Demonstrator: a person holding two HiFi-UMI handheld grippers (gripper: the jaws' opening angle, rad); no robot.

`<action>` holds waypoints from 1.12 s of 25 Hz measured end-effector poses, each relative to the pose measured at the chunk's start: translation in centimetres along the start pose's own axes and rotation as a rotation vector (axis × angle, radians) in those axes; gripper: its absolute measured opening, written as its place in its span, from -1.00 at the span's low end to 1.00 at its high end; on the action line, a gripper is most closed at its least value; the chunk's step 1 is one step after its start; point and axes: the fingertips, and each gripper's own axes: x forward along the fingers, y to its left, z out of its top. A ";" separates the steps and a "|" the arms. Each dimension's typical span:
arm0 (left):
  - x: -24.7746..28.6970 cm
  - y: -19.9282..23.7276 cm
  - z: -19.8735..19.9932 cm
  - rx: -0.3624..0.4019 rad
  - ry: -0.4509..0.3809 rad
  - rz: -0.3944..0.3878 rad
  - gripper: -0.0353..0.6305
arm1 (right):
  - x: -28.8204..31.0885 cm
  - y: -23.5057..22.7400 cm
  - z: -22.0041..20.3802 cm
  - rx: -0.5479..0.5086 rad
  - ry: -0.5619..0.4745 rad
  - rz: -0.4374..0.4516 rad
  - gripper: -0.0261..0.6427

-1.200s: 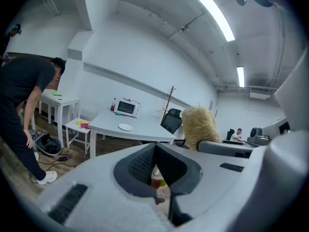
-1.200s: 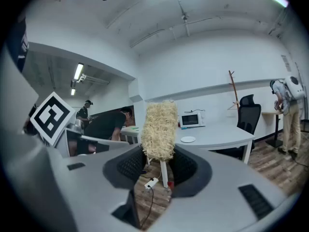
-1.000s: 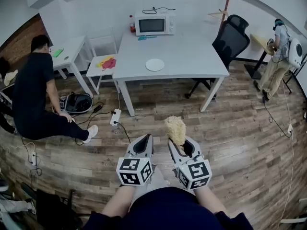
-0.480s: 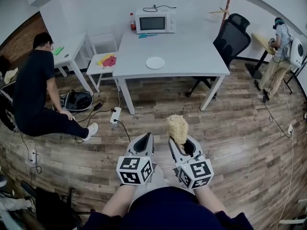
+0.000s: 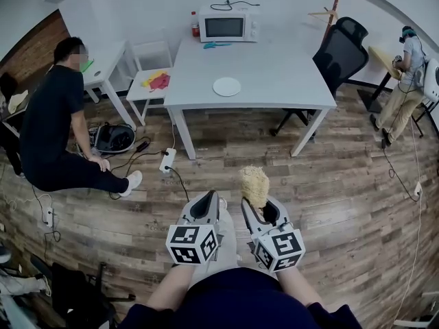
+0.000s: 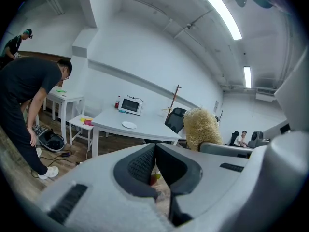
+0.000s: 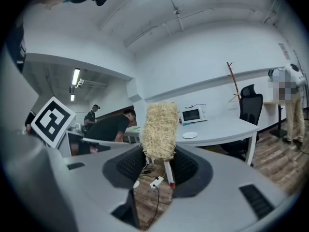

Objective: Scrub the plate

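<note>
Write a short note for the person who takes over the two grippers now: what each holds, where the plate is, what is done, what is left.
Left gripper: shut, empty.
Right gripper: shut on the brush, bristly head up.
Plate: on the white table, across the floor from you, in front of the microwave.
Done: brush in hand.
Left: go to the table, scrub the plate; nothing scrubbed yet.

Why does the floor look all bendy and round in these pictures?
Head view: a wide-angle lens bows the wooden plank floor and white rectangular table. Left and right gripper views: the same bulging, with dark corners and glaring ceiling strip lights.
</note>
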 end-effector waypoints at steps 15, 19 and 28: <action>11.8 5.0 5.1 0.004 0.001 0.011 -0.84 | 10.7 -7.3 3.1 0.005 0.011 -0.025 -0.44; 15.4 7.2 7.2 0.006 0.001 0.016 -0.84 | 14.9 -8.9 4.5 -0.008 0.012 -0.028 -0.44; 23.1 12.8 11.8 0.000 0.027 0.020 -0.84 | 24.5 -11.6 8.2 -0.026 0.028 -0.019 -0.44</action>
